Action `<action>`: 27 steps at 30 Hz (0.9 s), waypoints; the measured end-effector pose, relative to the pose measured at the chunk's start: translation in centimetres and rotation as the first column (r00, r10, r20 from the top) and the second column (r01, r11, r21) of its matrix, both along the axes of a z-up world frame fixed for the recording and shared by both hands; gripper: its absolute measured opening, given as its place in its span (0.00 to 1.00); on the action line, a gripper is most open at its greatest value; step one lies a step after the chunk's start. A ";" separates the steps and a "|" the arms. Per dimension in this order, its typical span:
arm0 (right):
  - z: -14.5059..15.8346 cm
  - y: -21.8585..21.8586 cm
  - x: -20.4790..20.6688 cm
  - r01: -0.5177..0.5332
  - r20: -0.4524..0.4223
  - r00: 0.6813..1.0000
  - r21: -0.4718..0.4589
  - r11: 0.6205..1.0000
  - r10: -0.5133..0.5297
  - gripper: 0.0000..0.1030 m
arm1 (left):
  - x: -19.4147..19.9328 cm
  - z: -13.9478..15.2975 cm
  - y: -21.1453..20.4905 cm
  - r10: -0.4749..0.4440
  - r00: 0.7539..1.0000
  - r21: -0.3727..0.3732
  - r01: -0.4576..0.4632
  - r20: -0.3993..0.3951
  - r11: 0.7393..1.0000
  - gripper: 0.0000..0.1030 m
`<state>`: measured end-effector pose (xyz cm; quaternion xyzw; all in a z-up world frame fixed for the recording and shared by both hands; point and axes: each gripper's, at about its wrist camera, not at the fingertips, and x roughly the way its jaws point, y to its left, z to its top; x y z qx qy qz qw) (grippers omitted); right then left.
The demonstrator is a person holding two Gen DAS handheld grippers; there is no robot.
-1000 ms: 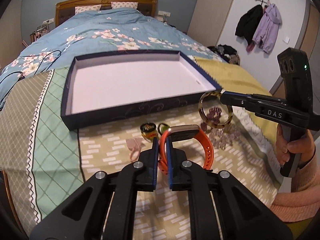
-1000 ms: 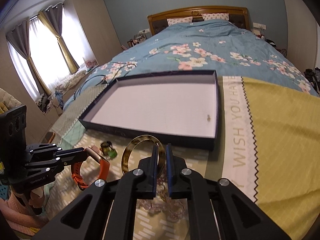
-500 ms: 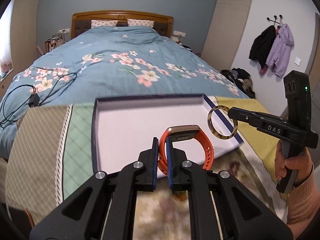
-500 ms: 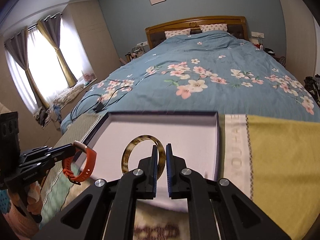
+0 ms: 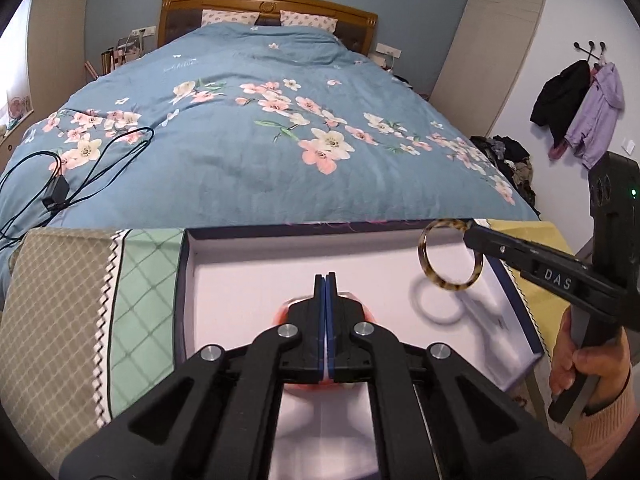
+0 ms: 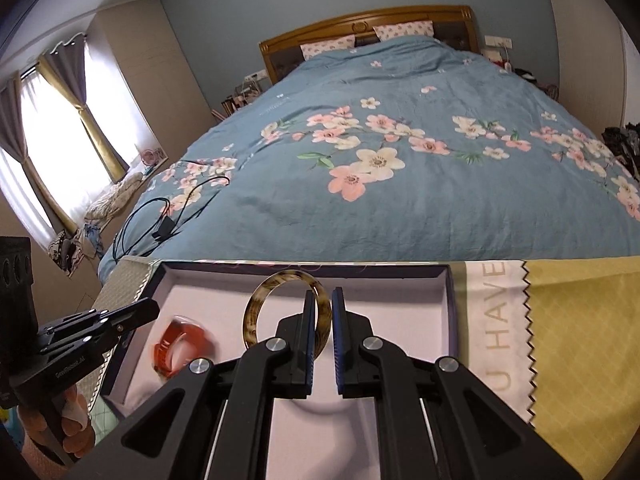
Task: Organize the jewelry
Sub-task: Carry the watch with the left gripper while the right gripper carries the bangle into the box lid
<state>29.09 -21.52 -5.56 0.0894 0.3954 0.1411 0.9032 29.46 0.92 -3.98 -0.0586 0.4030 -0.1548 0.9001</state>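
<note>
Far left, a black cable (image 5: 100, 160) lies on the blue flowered bed (image 5: 280, 168), and a green checked cloth (image 5: 148, 300) is spread beside the tray (image 5: 185, 292).

The left tool (image 5: 326, 278) is over the tray's left half and clenched. Its jaws have just been closing, the pads meet, and no strap shows between them. The orange watch (image 6: 180, 342) is a blur just below and right of that tool's tips, inside the tray. It looks out of the grip, but whether it is lying flat or dropping I cannot tell. The print on the left tool's side is too small to read.

The right tool (image 6: 323, 294) is clamped on the rim of 1 brown mottled bangle (image 6: 251, 316). The bangle is upright on edge, sticks out ahead of the tips and hangs above the tray's right-centre floor without touching it.

Key relation: the tray floor is straight below the bangle, and the watch is off to its left, well apart. My judgement is that the next move is down and release, using the right hand only. The risk is that the bangle lands on edge and rolls toward the watch.

Readable text: "DAS" on the right tool's arm, and "HAVE" with a "U" below it on the white band (image 6: 496, 320) of the yellow cloth (image 6: 580, 340), just right of the tray.
</note>
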 end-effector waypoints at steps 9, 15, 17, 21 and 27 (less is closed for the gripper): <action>-1.3 0.1 0.9 -0.015 -0.045 0.999 -0.009 1.000 0.014 0.06 | 0.9 -1.9 0.0 -0.036 0.999 0.124 0.038 -0.021 0.992 0.13; -2.0 0.1 1.4 -0.016 -0.075 0.997 -0.006 1.000 0.016 0.06 | 0.2 -3.1 0.5 -0.080 0.995 0.230 0.091 -0.059 0.969 0.30; -2.2 0.1 1.6 -0.016 -0.086 0.996 -0.004 1.000 0.015 0.06 | 0.8 -3.8 0.4 -0.077 0.993 0.248 0.097 -0.090 0.964 0.27; -2.3 0.2 2.0 -0.016 -0.102 0.995 -0.009 1.000 0.015 0.06 | 2.0 -4.9 -0.4 -0.073 0.989 0.272 0.107 -0.131 0.956 0.18; -2.3 0.4 2.7 -0.014 -0.114 0.993 -0.016 1.000 0.012 0.06 | 4.0 -4.4 -2.1 -0.096 0.988 0.295 0.127 -0.119 0.947 0.14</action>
